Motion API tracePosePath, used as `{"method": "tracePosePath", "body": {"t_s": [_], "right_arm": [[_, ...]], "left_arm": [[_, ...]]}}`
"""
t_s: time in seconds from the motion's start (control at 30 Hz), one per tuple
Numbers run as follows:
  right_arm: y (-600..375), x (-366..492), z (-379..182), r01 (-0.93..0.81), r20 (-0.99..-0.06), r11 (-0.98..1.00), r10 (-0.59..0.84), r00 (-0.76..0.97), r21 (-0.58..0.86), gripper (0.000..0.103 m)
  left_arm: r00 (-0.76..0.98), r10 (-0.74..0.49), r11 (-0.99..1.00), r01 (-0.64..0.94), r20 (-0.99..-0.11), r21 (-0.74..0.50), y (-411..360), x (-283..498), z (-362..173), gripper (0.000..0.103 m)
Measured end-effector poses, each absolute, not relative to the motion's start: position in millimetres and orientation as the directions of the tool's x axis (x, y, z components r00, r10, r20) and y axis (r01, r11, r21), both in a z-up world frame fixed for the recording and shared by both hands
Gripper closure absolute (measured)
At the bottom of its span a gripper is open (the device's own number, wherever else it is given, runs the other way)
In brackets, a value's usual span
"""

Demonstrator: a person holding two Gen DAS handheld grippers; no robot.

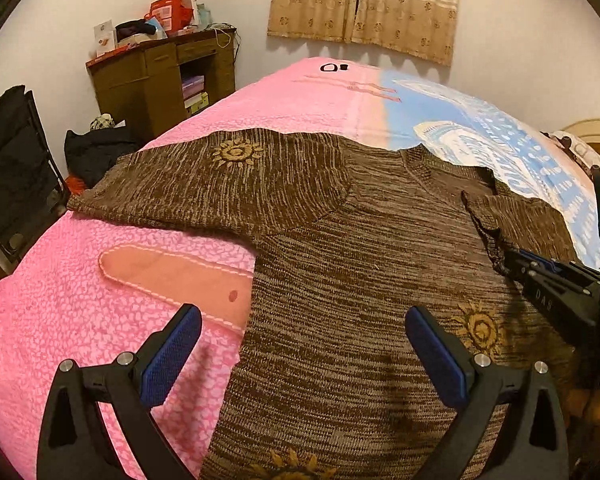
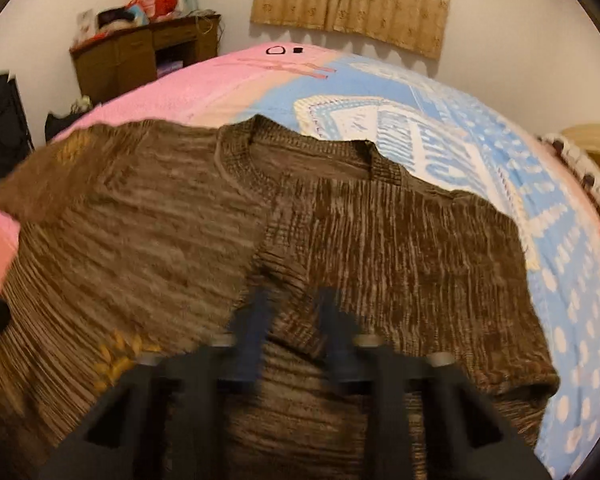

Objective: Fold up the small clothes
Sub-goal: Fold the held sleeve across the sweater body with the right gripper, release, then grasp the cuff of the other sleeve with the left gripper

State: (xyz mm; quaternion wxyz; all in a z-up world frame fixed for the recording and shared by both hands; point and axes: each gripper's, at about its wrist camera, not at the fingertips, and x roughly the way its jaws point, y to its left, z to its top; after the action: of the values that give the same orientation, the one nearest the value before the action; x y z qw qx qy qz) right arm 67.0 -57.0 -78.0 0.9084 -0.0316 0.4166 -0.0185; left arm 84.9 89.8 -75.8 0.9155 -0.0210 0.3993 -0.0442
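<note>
A small brown knit sweater [image 1: 340,248] with yellow sun motifs lies flat on the bed, its left sleeve [image 1: 220,176] spread out sideways. My left gripper [image 1: 303,344] is open and empty, hovering over the sweater's left side edge. My right gripper [image 2: 294,320] is narrowed on the edge of the right sleeve [image 2: 400,248], which is folded in over the body; the view is blurred. In the left wrist view the right gripper [image 1: 512,264] pinches that sleeve's edge [image 1: 496,216].
The bed has a pink and blue quilt [image 1: 80,300]. A brown desk [image 1: 160,76] with clutter stands by the far wall, a dark bag [image 1: 96,152] on the floor, a black rack [image 1: 16,184] at left, curtains [image 1: 364,4] behind.
</note>
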Motion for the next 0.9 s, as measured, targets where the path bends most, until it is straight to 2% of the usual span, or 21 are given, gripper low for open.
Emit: {"method": "tracePosePath", "body": {"t_s": [0.17,0.27,0.37,0.4,0.43,0.47,0.53,0.57,0.6,0.7,0.77,0.8,0.9], "right_arm": [[-65.8,73.3,-69.1,0.088,-0.741,0.996,-0.035,0.671,0.032,0.089],[-55.7,82.1,-70.4,0.042,-0.740,0.997,0.025,0.673,0.072,0.088],[-52.0,86.5,-78.5,0.026,-0.764,0.997,0.035,0.645,0.067,0.081],[-52.8,84.9,-76.7,0.015,-0.768,0.997,0.051,0.639,0.078,0.065],[-54.5,83.4,-74.8,-0.006,-0.778,0.994,0.087,0.623,0.106,0.041],[-58.4,79.1,-70.9,-0.025,-0.778,0.988,0.134,0.614,0.150,0.035],[-74.5,62.4,-55.4,-0.025,-0.715,0.980,0.162,0.680,0.198,0.042],[-87.4,52.4,-45.5,-0.004,-0.671,0.982,0.134,0.729,0.191,0.044],[-99.2,46.4,-39.8,0.027,-0.651,0.984,0.095,0.753,0.175,0.051],[-141.0,40.9,-46.0,0.141,-0.698,0.981,-0.006,0.716,0.136,0.066],[-167.5,33.4,-67.7,0.207,-0.751,0.971,-0.047,0.659,0.121,0.066],[-175.0,30.3,-76.3,0.227,-0.769,0.968,-0.064,0.636,0.107,0.075],[-190.6,14.4,-80.1,0.222,-0.746,0.960,-0.023,0.666,0.168,0.075]], "left_arm": [[0.670,-0.106,0.994,0.079,-0.735,-0.071,83.4,82.3,-78.2,0.001],[0.672,-0.103,0.994,0.092,-0.733,-0.055,79.2,80.6,-76.7,0.001],[0.683,-0.094,0.995,0.098,-0.724,-0.037,77.9,78.7,-75.1,0.001],[0.683,-0.093,0.995,0.098,-0.724,-0.036,78.1,78.8,-74.6,0.001],[0.683,-0.096,0.994,0.101,-0.724,-0.036,77.7,79.3,-74.1,0.001],[0.684,-0.099,0.994,0.106,-0.722,-0.036,77.1,79.3,-73.5,0.001],[0.697,-0.101,0.993,0.118,-0.710,-0.024,75.0,77.7,-71.5,0.001],[0.702,-0.094,0.993,0.120,-0.706,-0.013,73.1,77.5,-71.0,0.001],[0.702,-0.090,0.993,0.122,-0.707,-0.005,70.9,77.7,-71.0,0.001],[0.691,-0.106,0.991,0.136,-0.715,-0.015,66.0,78.2,-72.3,0.001],[0.687,-0.108,0.991,0.134,-0.719,-0.021,64.6,77.9,-73.3,0.001],[0.682,-0.110,0.991,0.131,-0.723,-0.027,64.8,78.1,-74.2,0.001],[0.663,-0.102,0.993,0.111,-0.742,-0.038,66.6,80.3,-76.2,0.001]]}}
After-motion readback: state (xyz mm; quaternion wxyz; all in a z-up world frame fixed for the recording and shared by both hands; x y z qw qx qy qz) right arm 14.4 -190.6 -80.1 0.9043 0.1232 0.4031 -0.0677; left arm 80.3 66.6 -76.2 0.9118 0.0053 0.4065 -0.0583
